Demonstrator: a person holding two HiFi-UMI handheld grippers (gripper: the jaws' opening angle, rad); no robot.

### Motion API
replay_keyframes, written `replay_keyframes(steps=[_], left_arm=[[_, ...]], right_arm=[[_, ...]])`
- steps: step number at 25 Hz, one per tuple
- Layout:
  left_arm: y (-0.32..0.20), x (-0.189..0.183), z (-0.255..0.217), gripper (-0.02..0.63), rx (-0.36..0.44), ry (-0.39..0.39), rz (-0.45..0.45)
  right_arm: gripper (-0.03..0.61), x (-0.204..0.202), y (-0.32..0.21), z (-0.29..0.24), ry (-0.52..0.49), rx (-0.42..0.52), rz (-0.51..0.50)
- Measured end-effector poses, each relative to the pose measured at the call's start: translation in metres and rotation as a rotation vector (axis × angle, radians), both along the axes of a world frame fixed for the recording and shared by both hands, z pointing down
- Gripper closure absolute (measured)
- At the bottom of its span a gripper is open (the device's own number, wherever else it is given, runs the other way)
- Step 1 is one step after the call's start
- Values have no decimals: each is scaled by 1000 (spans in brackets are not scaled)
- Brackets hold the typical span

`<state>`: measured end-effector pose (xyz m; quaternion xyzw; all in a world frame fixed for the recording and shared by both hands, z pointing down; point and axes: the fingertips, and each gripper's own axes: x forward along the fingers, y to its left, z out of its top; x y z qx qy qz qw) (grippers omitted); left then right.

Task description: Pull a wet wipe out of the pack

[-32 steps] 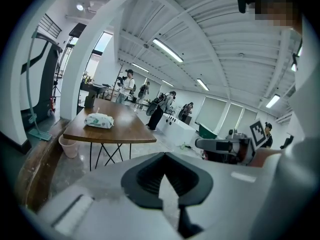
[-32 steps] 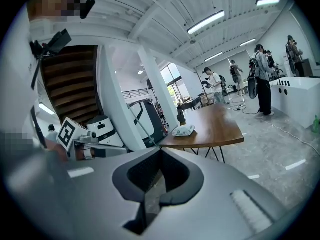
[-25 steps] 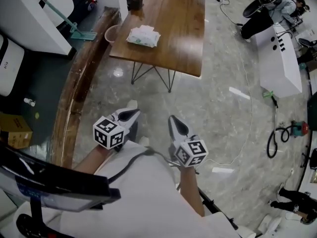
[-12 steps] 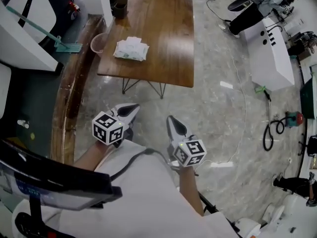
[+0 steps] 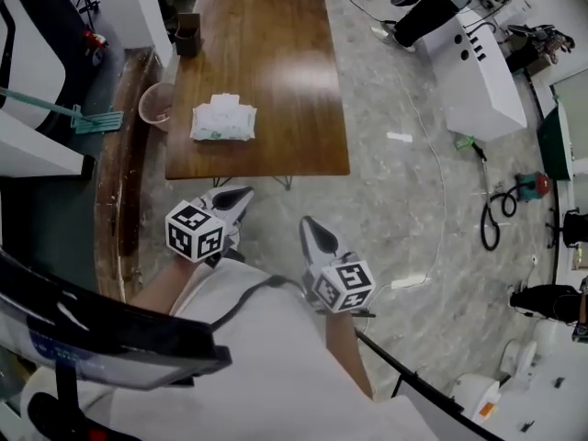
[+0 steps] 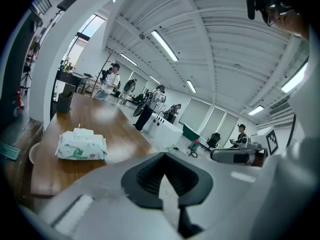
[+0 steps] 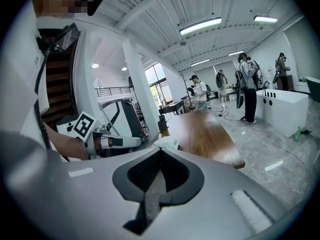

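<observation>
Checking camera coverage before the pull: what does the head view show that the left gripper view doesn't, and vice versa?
Head view only: the black-and-white marker cube on the left gripper. Left gripper view only: long ceiling strip lights and distant standing people. Both: the white soft wet wipe pack on the brown wooden table.

No lettering is legible (print on the wet wipe pack (image 6: 80,146) is blurred).

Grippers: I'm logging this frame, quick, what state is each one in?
Left gripper: closed, holding nothing.
Right gripper: closed, holding nothing.
</observation>
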<state>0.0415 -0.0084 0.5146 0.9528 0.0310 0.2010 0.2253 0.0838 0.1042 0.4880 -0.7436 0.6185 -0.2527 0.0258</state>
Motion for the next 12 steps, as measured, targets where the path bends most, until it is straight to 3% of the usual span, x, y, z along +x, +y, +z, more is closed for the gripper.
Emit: replay_keyframes(steps=[6, 12], left_arm=[[-34, 13, 3, 612, 8, 8, 61], [-82, 5, 11, 612, -4, 7, 44]], right_arm=[[570, 2, -33, 7, 3, -32, 45], [569, 7, -78, 4, 19, -27, 65]])
